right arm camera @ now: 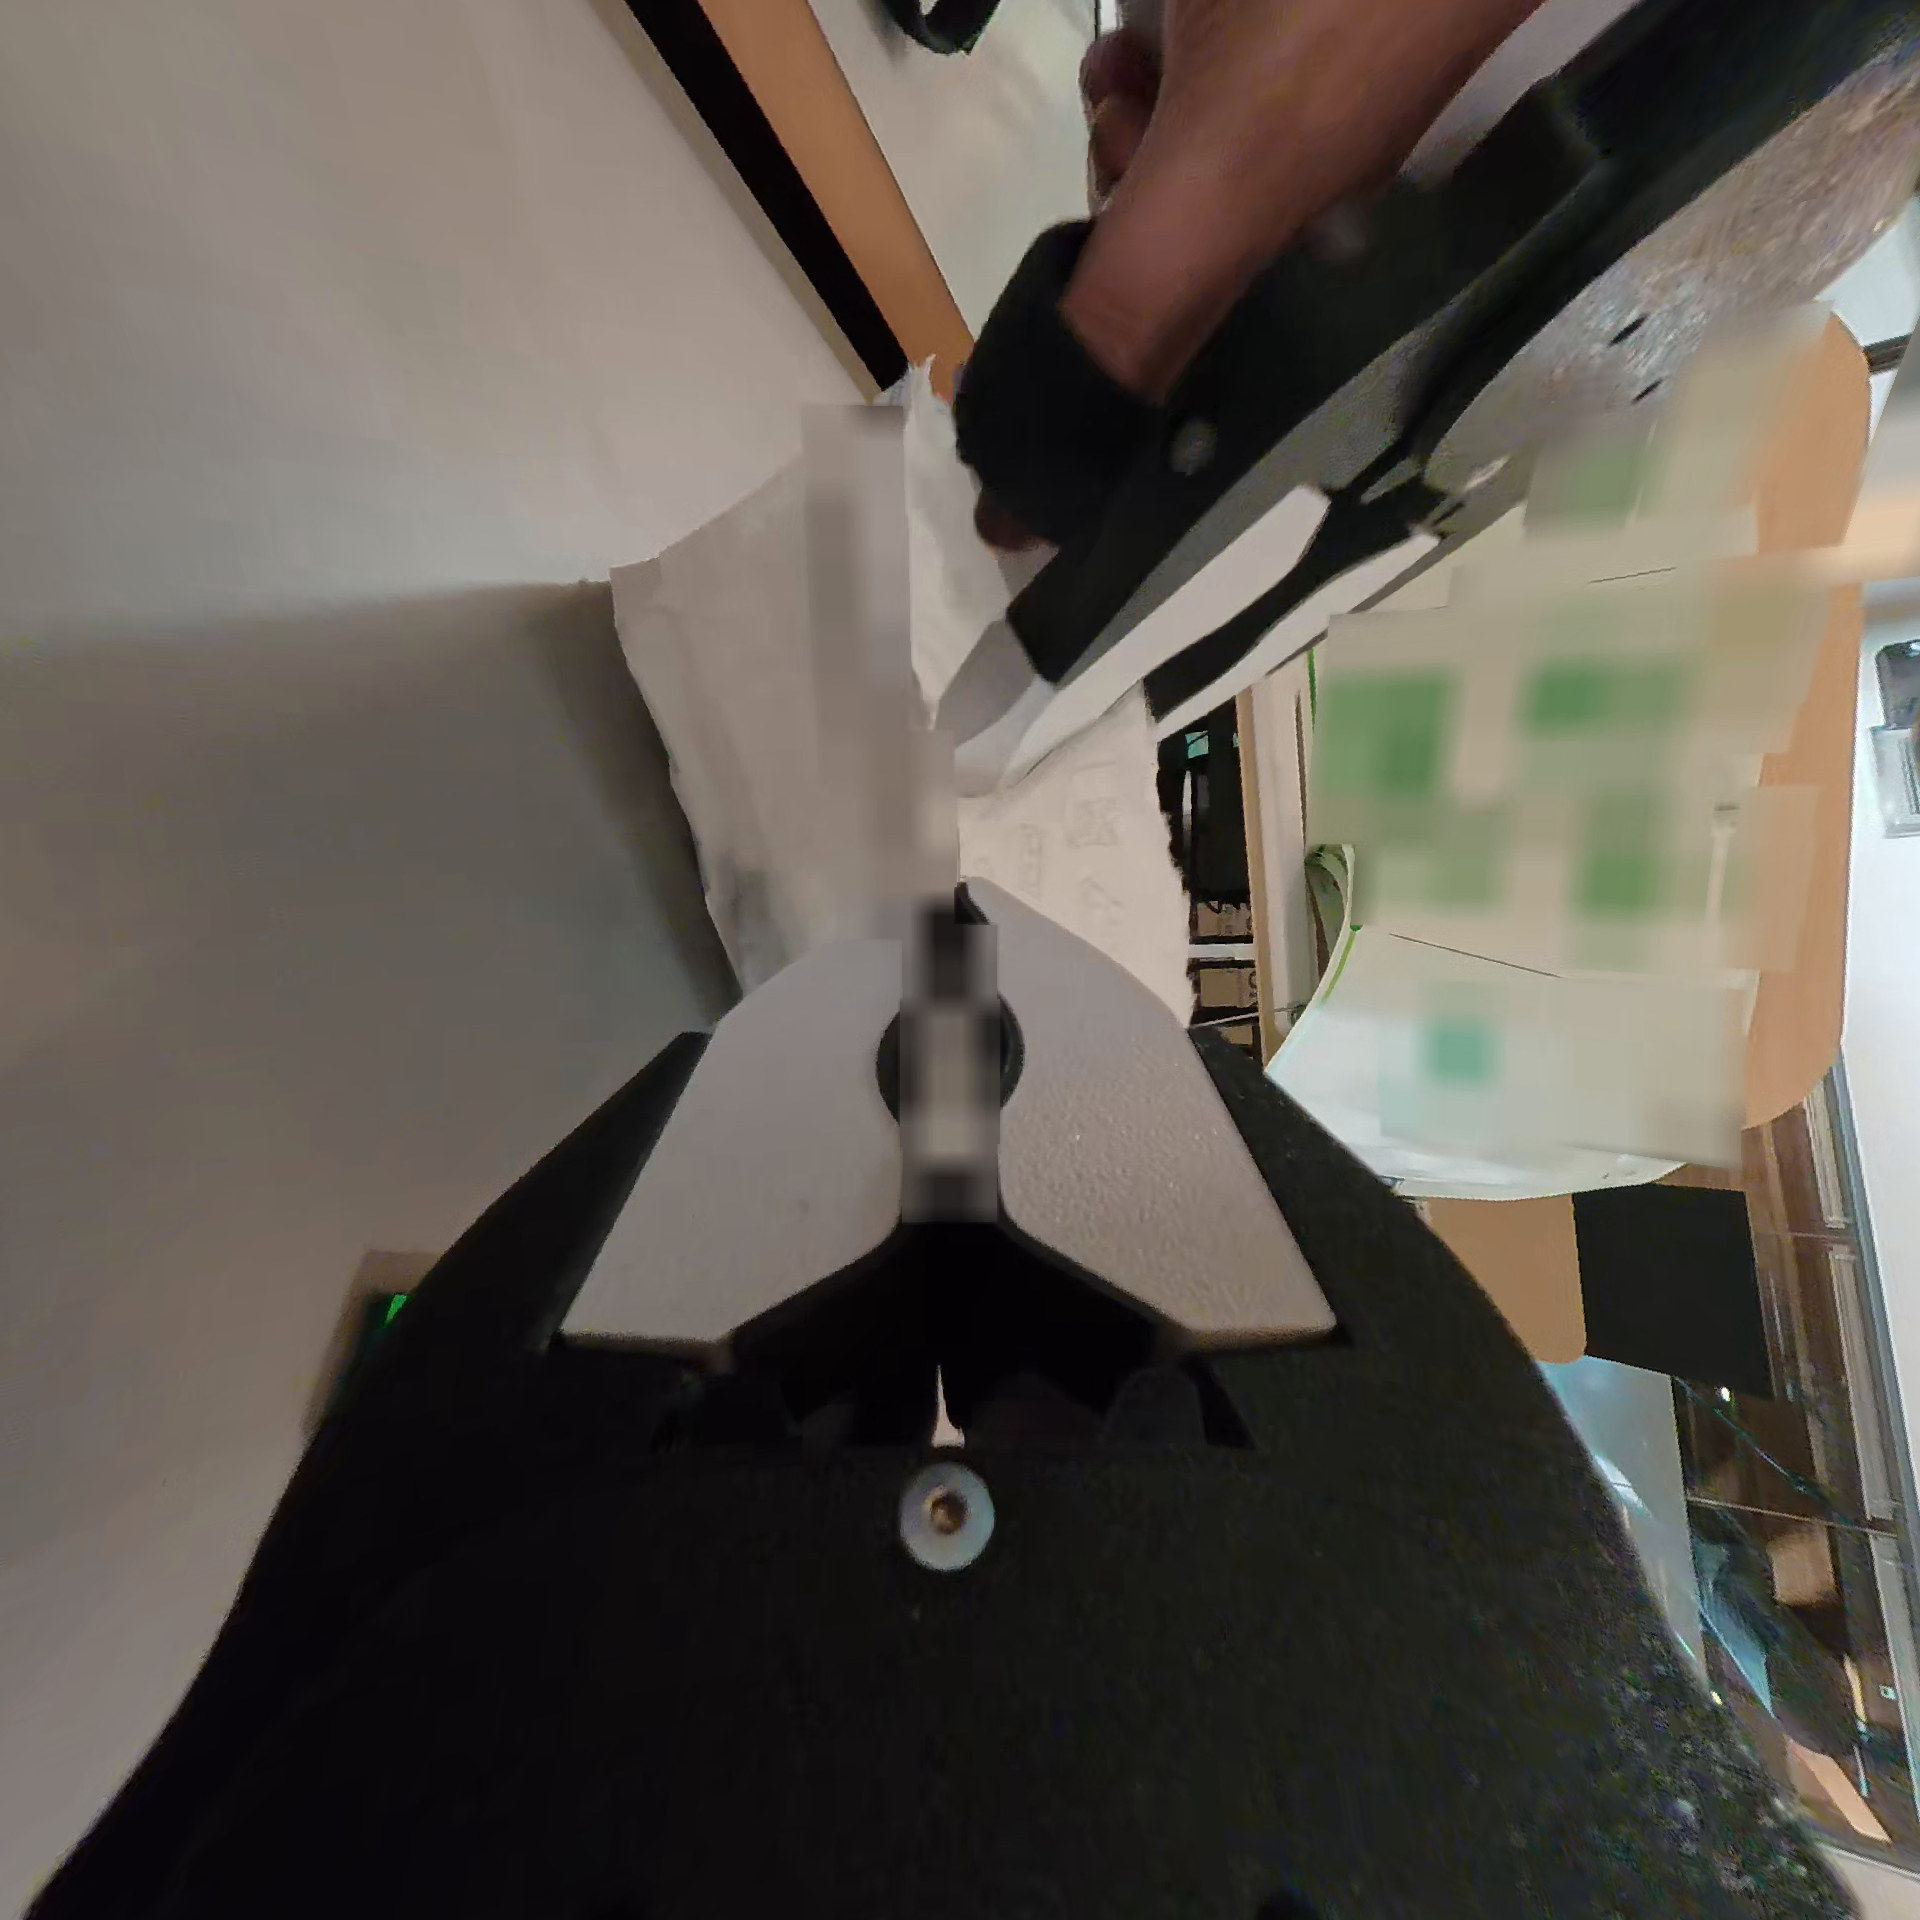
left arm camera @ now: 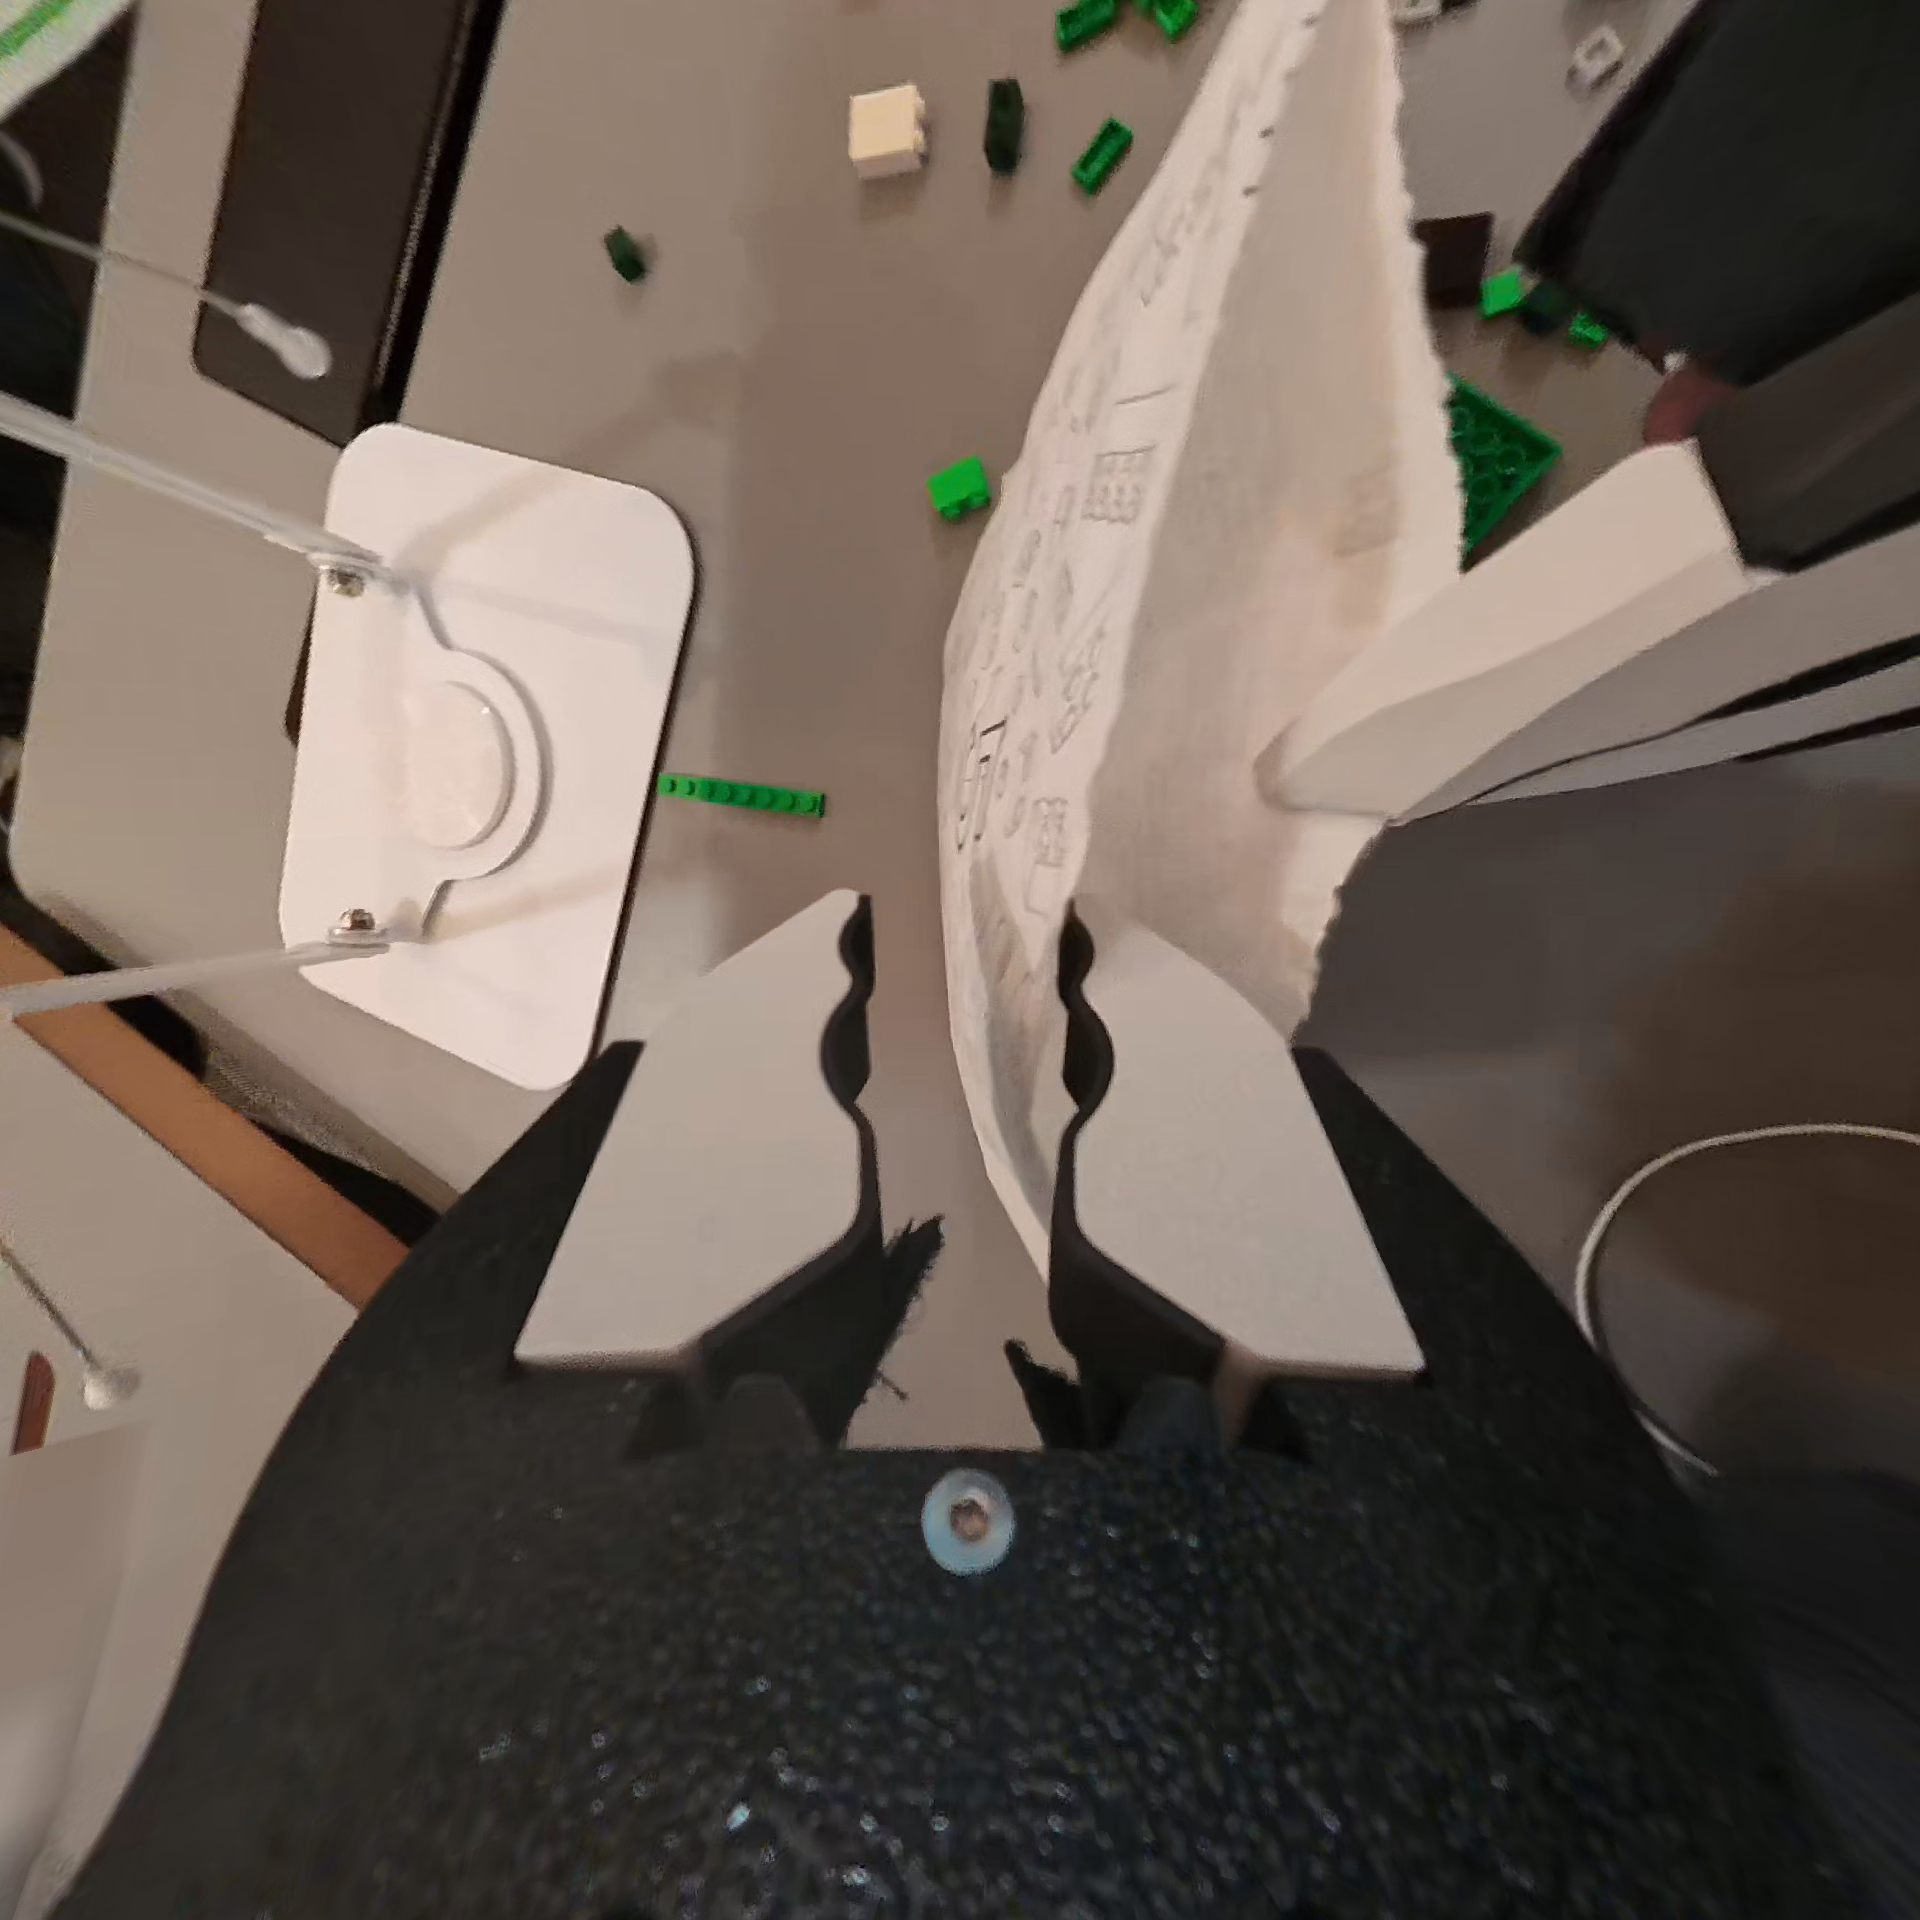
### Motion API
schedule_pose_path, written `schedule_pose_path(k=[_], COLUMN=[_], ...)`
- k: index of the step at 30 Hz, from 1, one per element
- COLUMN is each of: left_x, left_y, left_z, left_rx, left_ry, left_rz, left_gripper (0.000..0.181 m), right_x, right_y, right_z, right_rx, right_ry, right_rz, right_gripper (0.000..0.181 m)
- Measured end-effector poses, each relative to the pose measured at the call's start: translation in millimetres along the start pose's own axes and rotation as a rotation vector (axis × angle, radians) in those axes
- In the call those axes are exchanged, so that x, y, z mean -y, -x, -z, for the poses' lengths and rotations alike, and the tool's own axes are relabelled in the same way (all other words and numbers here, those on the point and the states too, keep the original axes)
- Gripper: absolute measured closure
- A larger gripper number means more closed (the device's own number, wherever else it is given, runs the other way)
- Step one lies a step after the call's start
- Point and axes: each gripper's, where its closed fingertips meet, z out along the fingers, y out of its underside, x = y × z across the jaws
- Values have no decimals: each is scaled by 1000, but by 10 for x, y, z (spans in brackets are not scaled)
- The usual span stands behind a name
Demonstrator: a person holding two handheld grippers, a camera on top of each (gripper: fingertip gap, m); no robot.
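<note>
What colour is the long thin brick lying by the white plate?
Bright green long thin brick, clearest in the left wrist view.

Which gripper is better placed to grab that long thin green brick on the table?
Left. The left gripper is open, with the green brick just ahead; the right gripper is shut on the paper.

The left gripper (left arm camera: 961, 1023) hangs with jaws parted over a grey table (left arm camera: 790, 582) — a curled printed paper bag (left arm camera: 1164, 582) brushing its right finger, held farther up by the right gripper (left arm camera: 1288, 774) — amid scattered green bricks (left arm camera: 958, 486).
</note>
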Motion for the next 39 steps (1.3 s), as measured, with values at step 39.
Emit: schedule_pose_path(k=[39], left_x=[-31], left_y=[-380], left_z=[55], left_rx=[-164], left_ry=[75], left_rz=[-14], left_gripper=[181], right_x=[-2863], right_y=[639], right_z=[463], right_rx=[643], right_ry=[415], right_rz=[-970], right_gripper=[159])
